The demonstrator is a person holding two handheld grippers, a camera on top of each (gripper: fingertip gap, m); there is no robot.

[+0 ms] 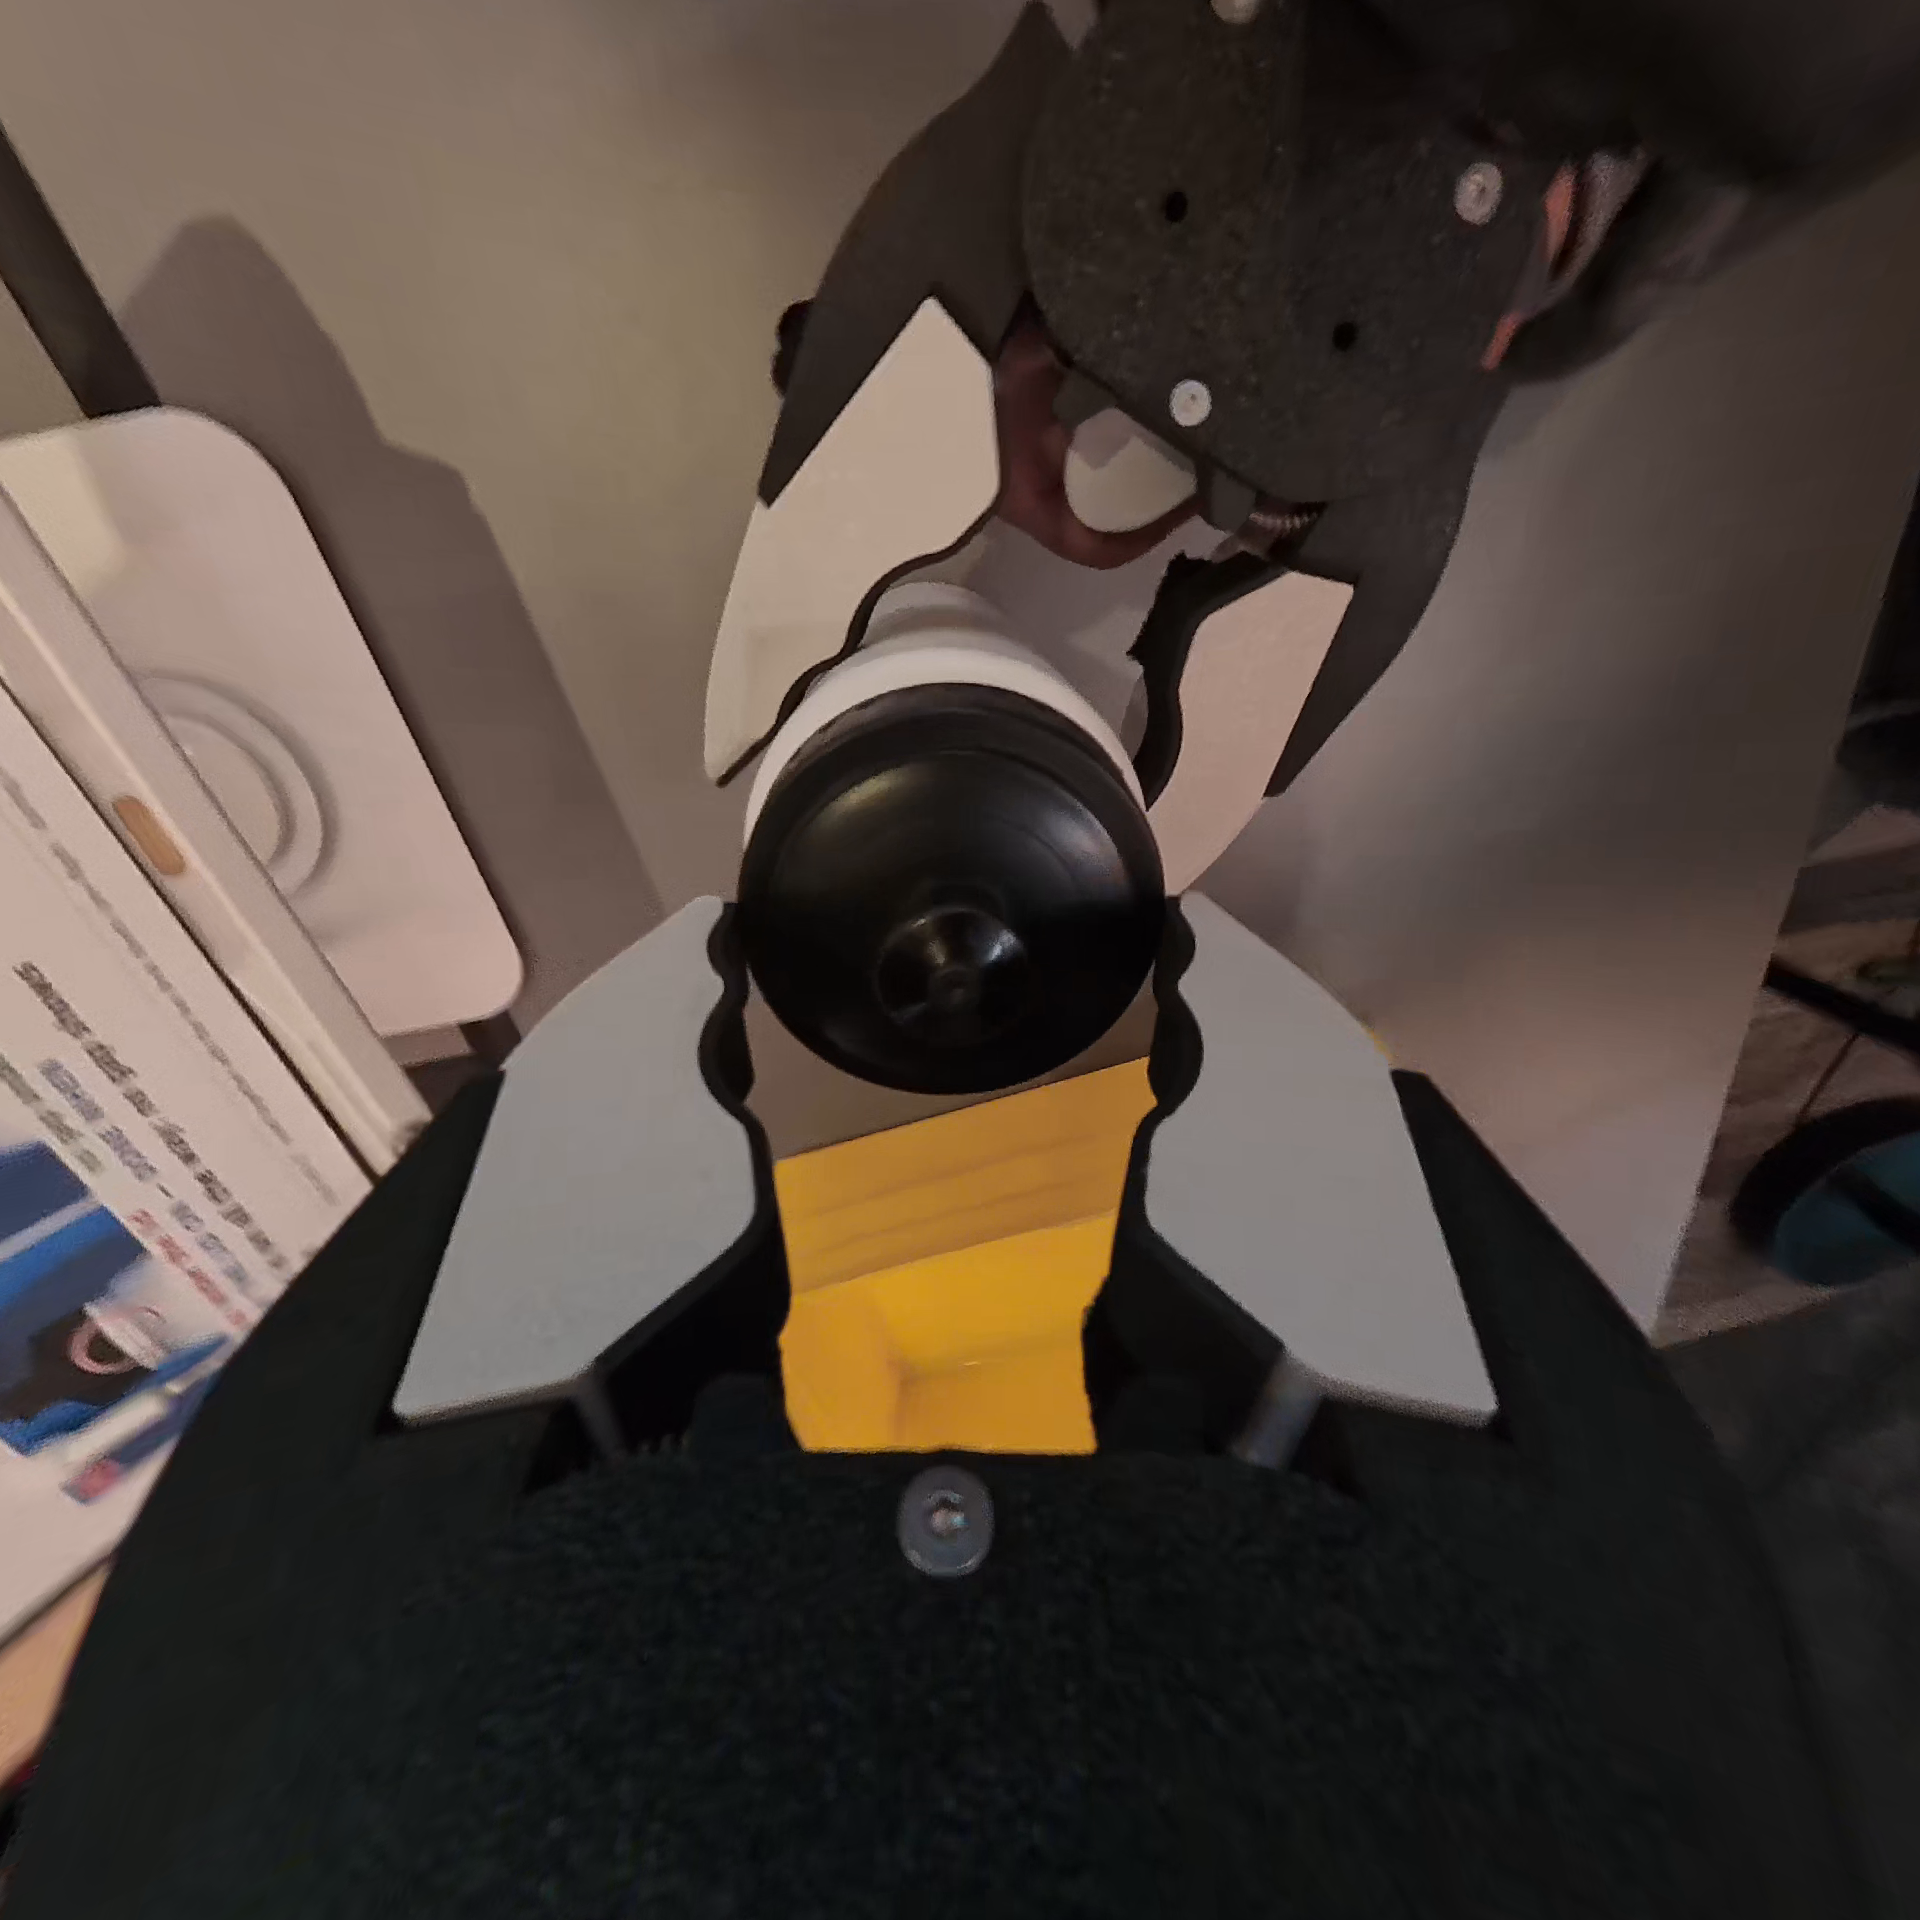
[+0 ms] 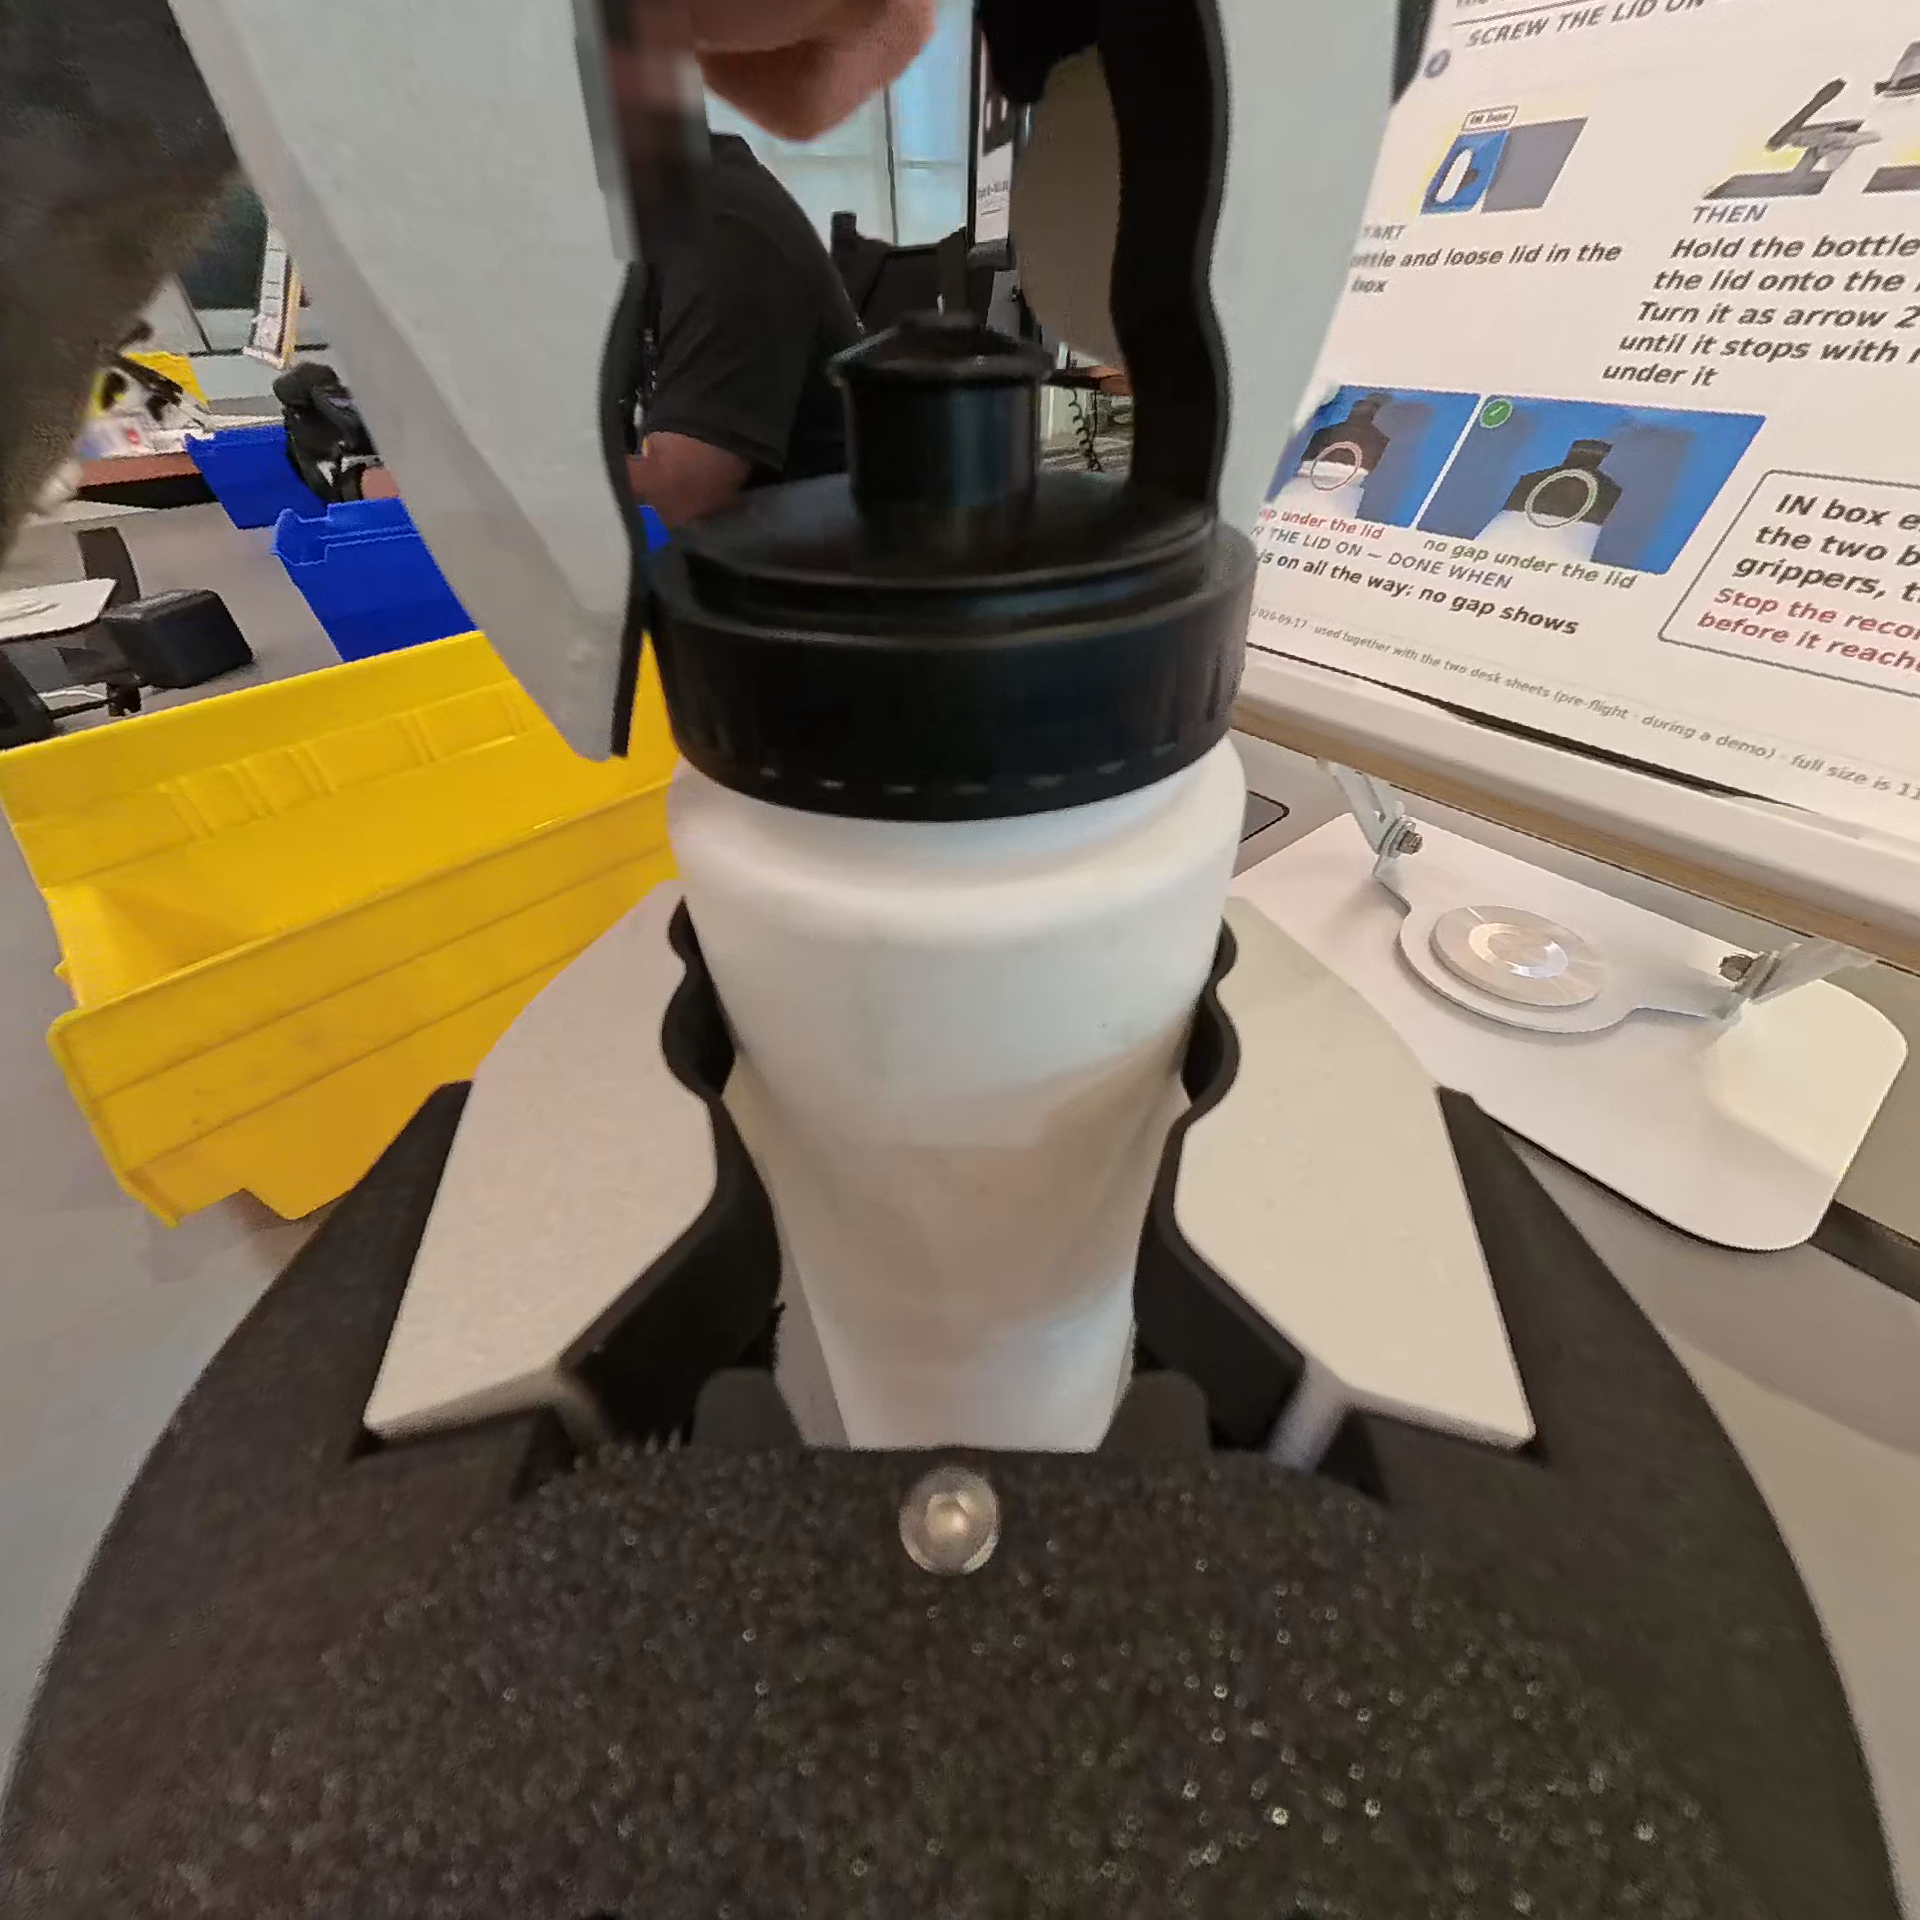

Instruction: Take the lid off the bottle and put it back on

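Holding the white bottle by its body, the right gripper has its jaws closed against both sides, bottle upright and raised off the worktop. Left gripper comes in from above, fingers either side of the black lid; left wrist view shows the lid's rim sitting between the fingertips, jaws partly open, apparently touching the rim, but how firm that grip is I cannot tell. Lid sits on the bottle neck, no obvious gap under it.

Risks, judged from this:
- left fingers catch only the top edge of the rim, so a twist could slip and skate round the lid;
- smooth plastic body may spin inside the right gripper if the lid is tight, so nothing unscrews;
- off-axis pull could tilt the bottle or cross-thread on refit;
- freed lid could drop toward the yellow bin below.
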